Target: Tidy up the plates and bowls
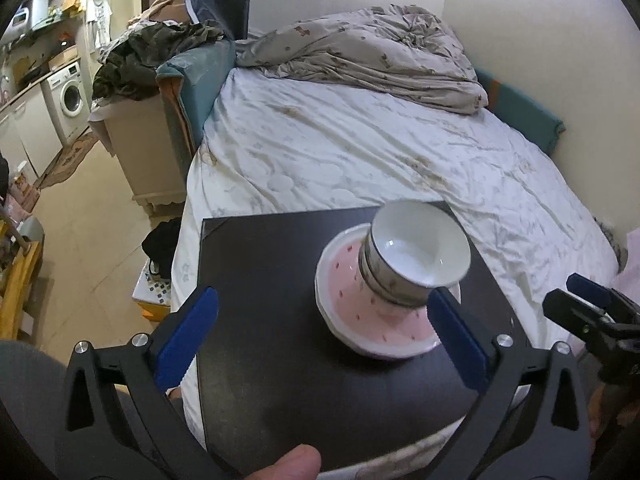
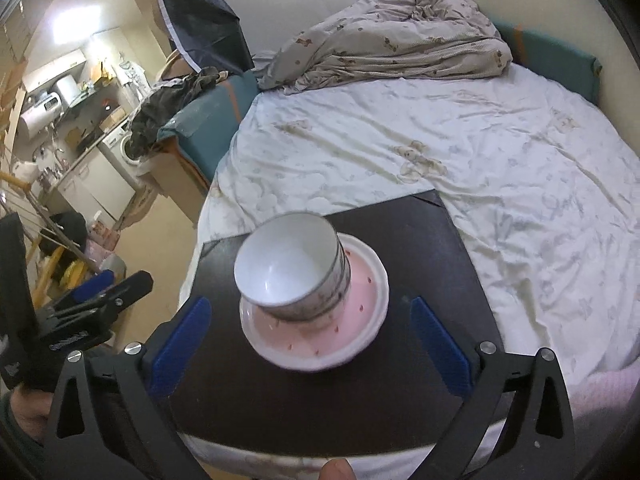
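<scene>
A stack of white bowls with grey patterned sides (image 1: 412, 256) (image 2: 292, 268) stands on stacked pink plates with white rims (image 1: 360, 320) (image 2: 352, 320), on a dark board (image 1: 260, 280) (image 2: 420, 240) lying on the bed. My left gripper (image 1: 320, 340) is open and empty, just short of the plates, its right finger (image 1: 456, 336) near the bowls. My right gripper (image 2: 308, 344) is open and empty, its fingers either side of the plates' near edge. Each gripper shows in the other's view, the right one (image 1: 588, 304) and the left one (image 2: 100, 292).
The board rests on a bed with a white sheet (image 1: 360, 148) and a crumpled quilt (image 1: 380, 48) at the far end. Floor (image 1: 88, 220) drops off to the left, with a cabinet (image 1: 140, 148), clothes and a washing machine (image 1: 68, 96) beyond. A wall runs on the right.
</scene>
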Action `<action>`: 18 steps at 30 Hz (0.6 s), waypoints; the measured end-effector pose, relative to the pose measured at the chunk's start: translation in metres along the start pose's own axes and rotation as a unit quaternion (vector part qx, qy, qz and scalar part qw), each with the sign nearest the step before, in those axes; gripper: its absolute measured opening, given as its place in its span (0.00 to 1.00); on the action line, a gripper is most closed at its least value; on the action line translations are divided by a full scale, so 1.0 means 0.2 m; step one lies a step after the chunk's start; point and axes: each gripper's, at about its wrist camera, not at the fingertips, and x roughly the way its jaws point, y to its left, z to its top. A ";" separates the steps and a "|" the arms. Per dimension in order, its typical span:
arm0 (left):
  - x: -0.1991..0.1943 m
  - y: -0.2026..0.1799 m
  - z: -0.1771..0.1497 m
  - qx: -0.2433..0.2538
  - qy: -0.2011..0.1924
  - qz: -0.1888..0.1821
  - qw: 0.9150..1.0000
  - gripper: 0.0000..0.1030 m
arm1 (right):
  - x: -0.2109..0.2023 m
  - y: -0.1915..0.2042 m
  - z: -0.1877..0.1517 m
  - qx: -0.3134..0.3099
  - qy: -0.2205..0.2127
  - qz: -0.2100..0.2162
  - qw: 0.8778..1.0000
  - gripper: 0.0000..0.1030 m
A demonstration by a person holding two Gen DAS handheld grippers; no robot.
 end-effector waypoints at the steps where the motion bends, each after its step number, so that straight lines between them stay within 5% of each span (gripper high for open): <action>1: -0.01 -0.01 -0.01 0.004 -0.002 0.001 1.000 1.00 | -0.01 0.01 -0.03 -0.006 -0.004 -0.006 1.000 1.00; 10: 0.07 -0.08 -0.17 0.018 0.028 0.021 0.999 1.00 | 0.00 0.03 -0.25 -0.010 -0.011 -0.037 0.999 1.00; 18: 0.12 -0.11 -0.21 0.024 0.047 0.018 0.998 1.00 | 0.10 0.02 -0.27 -0.020 0.010 -0.061 0.998 1.00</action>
